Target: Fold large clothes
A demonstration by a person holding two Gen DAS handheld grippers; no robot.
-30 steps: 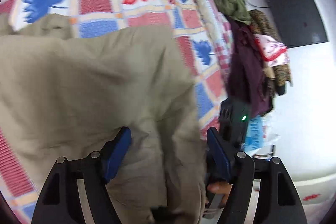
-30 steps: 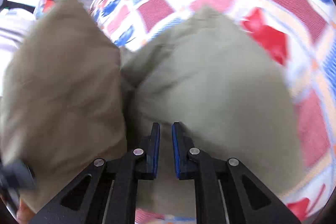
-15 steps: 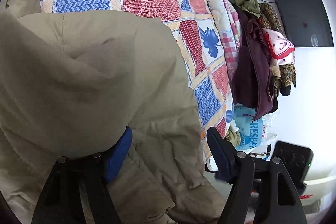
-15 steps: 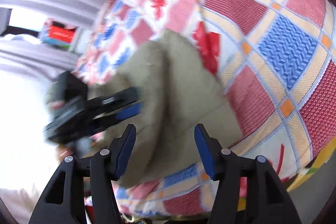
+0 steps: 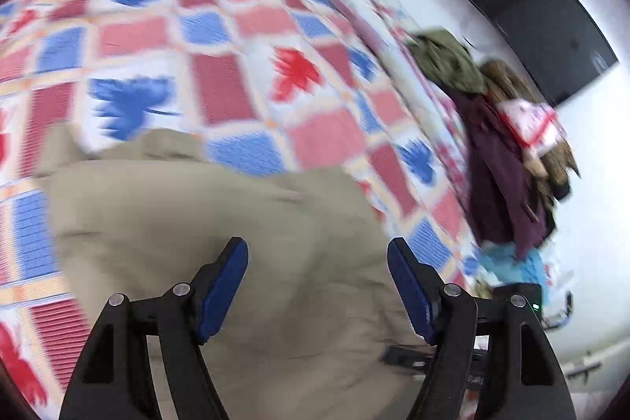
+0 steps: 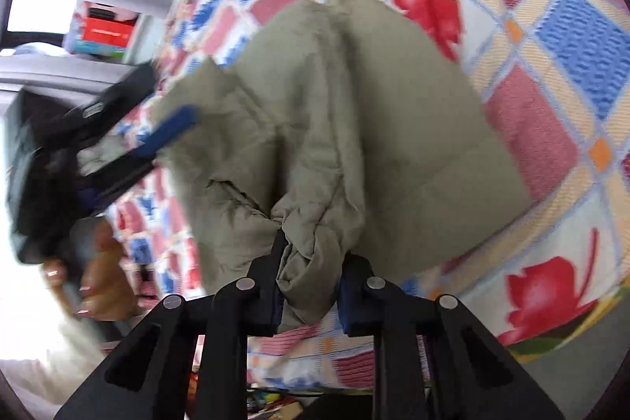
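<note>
Right gripper jaws, wide half second ago, closing on bunched cloth edge now. Cloth lying on bed. Left gripper jaws wide apart, holding nothing, hovering over cloth. Step: taking hold for fold. Next: left needs to grab other corner.

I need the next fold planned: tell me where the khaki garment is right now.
The khaki garment lies bunched on the patchwork bedspread near the bed's edge, mid-frame in both wrist views, one gathered end between the right gripper's closing jaws.
</note>
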